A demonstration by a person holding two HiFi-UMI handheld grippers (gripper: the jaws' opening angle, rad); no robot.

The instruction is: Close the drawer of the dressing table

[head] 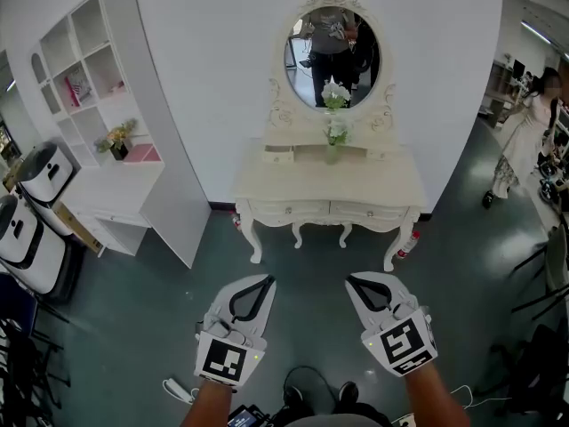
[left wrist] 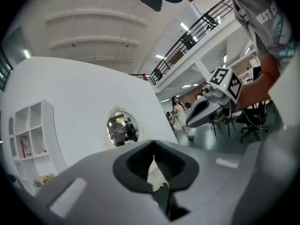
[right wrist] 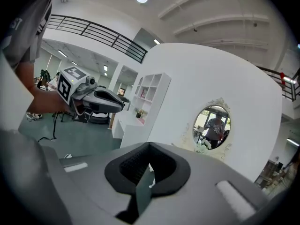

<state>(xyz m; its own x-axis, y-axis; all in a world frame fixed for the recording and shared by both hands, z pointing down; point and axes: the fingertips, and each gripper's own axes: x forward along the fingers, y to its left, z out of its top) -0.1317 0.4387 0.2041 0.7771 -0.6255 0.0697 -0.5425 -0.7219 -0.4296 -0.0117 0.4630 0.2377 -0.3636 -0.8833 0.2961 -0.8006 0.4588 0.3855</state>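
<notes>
Backed flat against the white wall [head: 213, 78], dead centre: the dressing table [head: 329, 185], cream with curly legs, parked on the dark green floor [head: 160, 327]. Off to the left of the dressing table, a tall white shelf unit [head: 160, 176] angled out from the wall, nothing to do with the job as far as can be told. Mounted at the back of the dressing table, an oval mirror [head: 333, 56], catching the reflection of a person [head: 331, 38] standing out front. Hovering well short of the dressing table, over open floor: left gripper [head: 268, 280] and right gripper [head: 350, 279], side by side, both aimed at its front. Pinched together at the tips on both, empty, probably set up for pushing rather than grabbing. On to the drawer [head: 278, 156]: looks like the small one on the raised back tier of the dressing table, just left of the flower vase [head: 332, 149], poking out a little past the tier's front. Hard to be sure from this far off though. Under the tabletop, two wide drawers [head: 286, 209], seemingly flush. Guessing here: walk up first, then nudge that little front home with closed tips, going gently to avoid knocking the vase right beside it.
</notes>
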